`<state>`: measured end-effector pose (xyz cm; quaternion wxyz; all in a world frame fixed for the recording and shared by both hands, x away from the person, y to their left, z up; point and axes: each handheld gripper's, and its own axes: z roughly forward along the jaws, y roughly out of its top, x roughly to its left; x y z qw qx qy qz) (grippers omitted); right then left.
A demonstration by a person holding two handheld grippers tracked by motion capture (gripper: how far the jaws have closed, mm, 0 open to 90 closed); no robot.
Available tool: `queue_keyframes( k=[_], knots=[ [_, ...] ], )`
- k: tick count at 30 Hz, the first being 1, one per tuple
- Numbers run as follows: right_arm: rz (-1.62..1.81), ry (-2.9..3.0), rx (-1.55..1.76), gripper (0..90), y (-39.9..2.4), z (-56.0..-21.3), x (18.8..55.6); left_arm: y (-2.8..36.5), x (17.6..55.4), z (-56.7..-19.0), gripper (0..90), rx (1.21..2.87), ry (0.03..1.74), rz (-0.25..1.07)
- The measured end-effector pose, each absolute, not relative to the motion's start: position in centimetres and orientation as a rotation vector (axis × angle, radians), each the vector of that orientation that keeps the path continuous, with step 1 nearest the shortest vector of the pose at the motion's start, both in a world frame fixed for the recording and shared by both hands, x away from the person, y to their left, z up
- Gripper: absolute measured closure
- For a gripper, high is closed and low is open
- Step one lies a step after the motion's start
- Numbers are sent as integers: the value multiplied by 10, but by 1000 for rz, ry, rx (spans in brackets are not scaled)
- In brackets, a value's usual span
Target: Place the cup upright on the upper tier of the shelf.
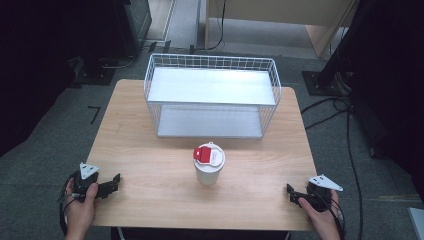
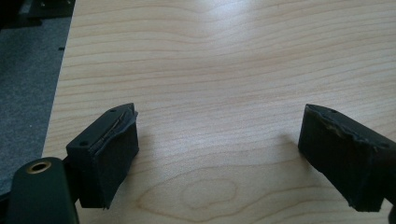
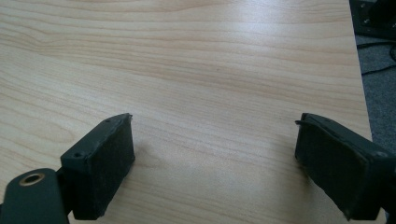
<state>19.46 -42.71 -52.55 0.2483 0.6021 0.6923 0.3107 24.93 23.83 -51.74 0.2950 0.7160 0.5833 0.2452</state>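
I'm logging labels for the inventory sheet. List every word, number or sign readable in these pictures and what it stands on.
None can be read.
White cup: its lid carries a red patch, but any print on it is too small and blurred to make out.
Wire rack, table, left gripper and right gripper: no lettering visible.

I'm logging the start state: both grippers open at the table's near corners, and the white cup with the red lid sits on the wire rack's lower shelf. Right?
Not quite. The white cup stands on the table in front of the wire rack, as the high view shows. The rest holds.
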Motion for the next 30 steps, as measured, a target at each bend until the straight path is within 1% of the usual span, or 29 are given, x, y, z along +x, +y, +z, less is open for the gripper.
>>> queue_keyframes(
  k=[9,10,16,27,30],
  knots=[
    [823,1827,1680,129,-424,-525,195,238,250,-517,121,1910,1556,653],
    [820,1824,1680,148,-423,-525,195,238,250,-517,113,1911,1555,651],
    [878,1857,1651,144,-412,-518,194,238,250,-517,109,1911,1555,652],
    [1003,1903,1569,145,-366,-496,204,238,250,-517,109,1907,1556,649],
    [1038,1917,1515,145,-347,-486,212,237,250,-518,109,1902,1566,656]
  ],
)
